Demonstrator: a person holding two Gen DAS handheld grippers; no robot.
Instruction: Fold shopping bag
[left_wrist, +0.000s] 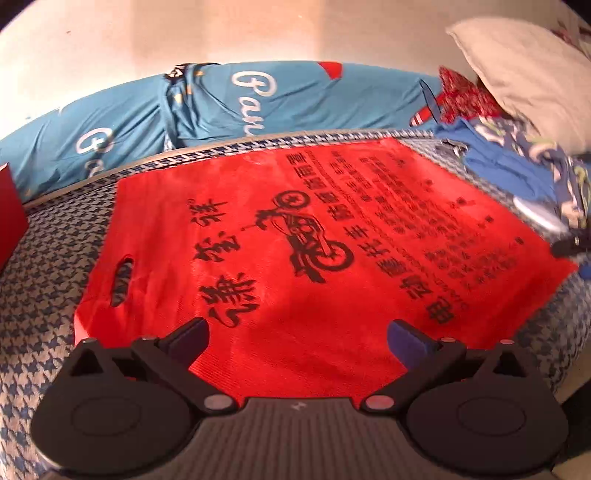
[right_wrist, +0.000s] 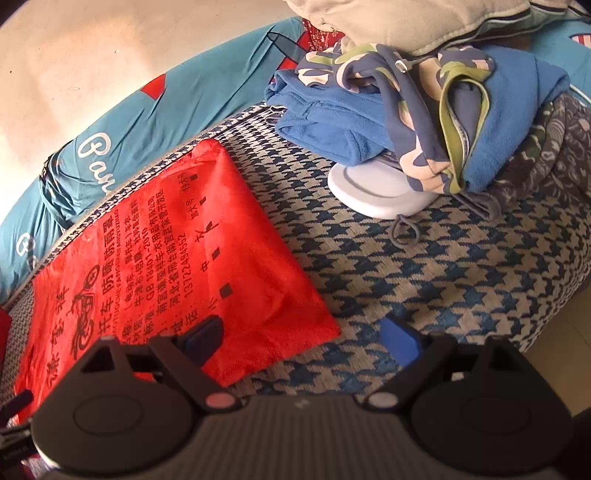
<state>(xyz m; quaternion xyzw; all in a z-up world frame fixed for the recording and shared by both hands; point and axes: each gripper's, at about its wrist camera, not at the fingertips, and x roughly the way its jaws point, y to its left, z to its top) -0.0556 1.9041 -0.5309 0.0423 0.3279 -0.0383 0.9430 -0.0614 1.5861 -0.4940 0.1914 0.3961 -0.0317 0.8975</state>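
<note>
Bag (left_wrist: 295, 243) first: we saw the red shopping bag lying flat and unfolded on a blue-and-white houndstooth blanket (right_wrist: 443, 266), black print and a motorcycle picture facing up, its cut-out handle (left_wrist: 122, 280) toward our left. Our left gripper (left_wrist: 297, 338) hovered over the bag's near edge with its jaws spread wide, grasping nothing. Our right gripper (right_wrist: 306, 336) was likewise released, one finger above the bag's near right corner, the other above bare blanket. Beyond the bag lay a teal quilt (left_wrist: 147, 110); to the right sat a heap of blue clothes (right_wrist: 406, 122) over a white disc (right_wrist: 369, 188).
</note>
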